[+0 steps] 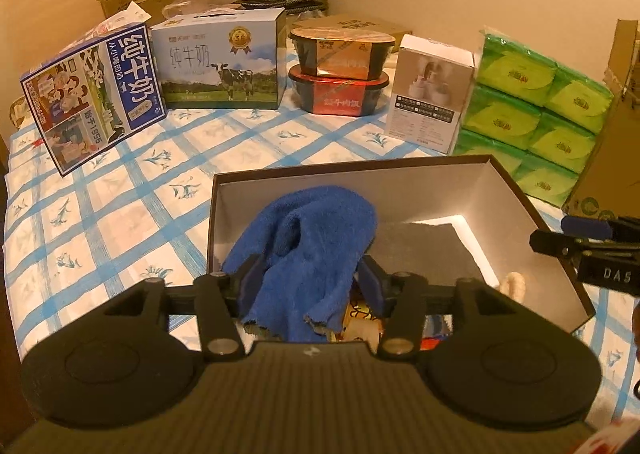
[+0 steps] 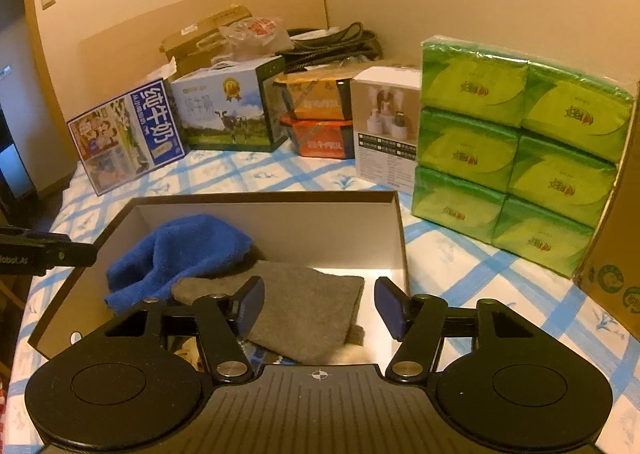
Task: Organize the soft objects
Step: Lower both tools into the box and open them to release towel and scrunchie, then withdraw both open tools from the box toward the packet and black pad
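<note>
Right now we see a blue towel point(image 1: 316, 250) bunched between the fingers of the left gripper point(image 1: 312, 282), draped over the near wall of an open brown cardboard box point(image 1: 536, 214) with a pale inside. The left jaws stand about half apart; the cloth fills the gap and hangs past the pads, and we cannot tell whether they still press on it. From the right wrist view the same towel lies heaped in the box's left part, its edge overlapping a grey cloth point(image 2: 312, 310) that lies flat on the box floor. The right gripper point(image 2: 320, 306) hovers over that grey cloth with its jaws spread wide: the left pad sits at the cloth's edge, the right pad stands clear over bare floor, and nothing is clamped. Under the left gripper we glimpse a cream, rope-like loop point(image 1: 516, 284), too hidden to name. The box rests on a blue-checked sheet point(image 1: 120, 214). Behind it stand 2 milk cartons point(image 1: 220, 62), 2 stacked meal bowls point(image 1: 340, 74), a white carton point(image 1: 430, 94) and a pack of 6 green tissue packets point(image 2: 516, 158), upright and well apart from the grippers.
</note>
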The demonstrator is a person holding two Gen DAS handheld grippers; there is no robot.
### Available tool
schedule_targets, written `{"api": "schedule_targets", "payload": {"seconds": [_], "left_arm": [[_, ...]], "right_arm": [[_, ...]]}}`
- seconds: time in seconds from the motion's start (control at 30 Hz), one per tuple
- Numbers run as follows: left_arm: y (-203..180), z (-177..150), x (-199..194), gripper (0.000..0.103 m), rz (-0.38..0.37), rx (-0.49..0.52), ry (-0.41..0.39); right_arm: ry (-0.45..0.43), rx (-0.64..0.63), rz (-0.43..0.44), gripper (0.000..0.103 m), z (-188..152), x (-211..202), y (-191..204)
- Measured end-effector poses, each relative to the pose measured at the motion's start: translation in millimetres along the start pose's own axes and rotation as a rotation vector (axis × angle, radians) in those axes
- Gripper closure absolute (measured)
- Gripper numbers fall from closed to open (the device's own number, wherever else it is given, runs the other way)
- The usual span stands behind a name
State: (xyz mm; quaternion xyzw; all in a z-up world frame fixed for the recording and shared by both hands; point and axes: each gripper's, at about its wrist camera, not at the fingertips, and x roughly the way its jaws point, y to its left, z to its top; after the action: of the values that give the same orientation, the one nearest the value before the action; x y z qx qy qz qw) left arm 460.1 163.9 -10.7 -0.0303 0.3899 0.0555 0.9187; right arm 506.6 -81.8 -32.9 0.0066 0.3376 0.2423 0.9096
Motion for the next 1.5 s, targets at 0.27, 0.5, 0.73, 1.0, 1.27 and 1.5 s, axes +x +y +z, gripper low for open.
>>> {"api": "schedule_targets", "payload": {"seconds": [0.27, 0.5, 0.73, 1.0, 1.27, 1.5], "left_arm": [[-3, -8, -10, 0.046, -0.004, 0.009, 0.005], [-5, -16, -24, 0.044, -0.013, 0.003, 0.002], [-10, -28, -51, 0.042, -0.031, -0.009, -0.010], [-20, -48, -92, 0.037, -0.043, -0.006, -0.040], [-29, -79, -132, 0.035, -0.060, -0.018, -0.038], [-34, -107, -162, 0.034, -0.082, -0.045, -0.043]], "right_arm": [[0.006, 0.004, 0.000, 0.038, -4, -13, -2], [0.013, 0.018, 0.012, 0.037, -13, -29, -1], [0.002, 0.016, 0.019, 0.037, -26, -56, 6], [-0.024, 0.043, 0.037, 0.036, -41, -98, 14], [-0.043, 0.082, 0.042, 0.031, -58, -144, 22], [-0.045, 0.120, 0.043, 0.025, -78, -176, 28]]}}
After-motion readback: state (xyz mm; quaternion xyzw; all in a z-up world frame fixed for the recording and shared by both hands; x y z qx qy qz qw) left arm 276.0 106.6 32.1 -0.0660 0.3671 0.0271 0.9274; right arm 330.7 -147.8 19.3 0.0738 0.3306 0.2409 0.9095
